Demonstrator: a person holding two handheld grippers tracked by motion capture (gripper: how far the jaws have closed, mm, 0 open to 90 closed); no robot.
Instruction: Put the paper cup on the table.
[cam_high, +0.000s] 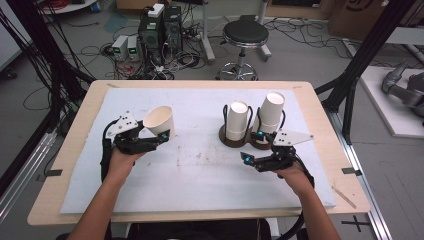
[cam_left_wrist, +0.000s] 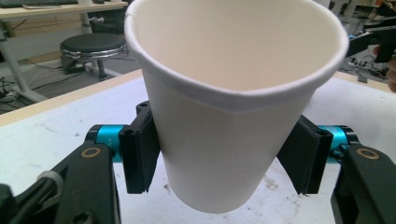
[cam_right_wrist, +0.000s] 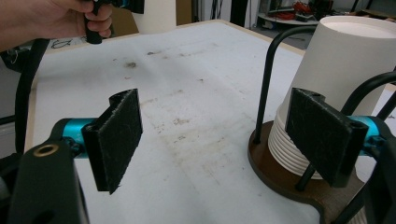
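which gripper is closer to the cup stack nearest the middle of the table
Right. The right gripper, jaws open, sits just in front of that cup stack and its holder. The left gripper is far across the table, shut on a single paper cup.

Your work surface is a light wooden table (cam_high: 320, 155) whose top is almost wholly covered by a white mat (cam_high: 200, 180), leaving only a bare wooden border around the edges. The mat carries brown stains and scuffs near its middle. On its far right part you have a dark brown cup holder (cam_high: 235, 139) with black wire loops, in which two stacks of white paper cups (cam_high: 238, 120) stand upside down.
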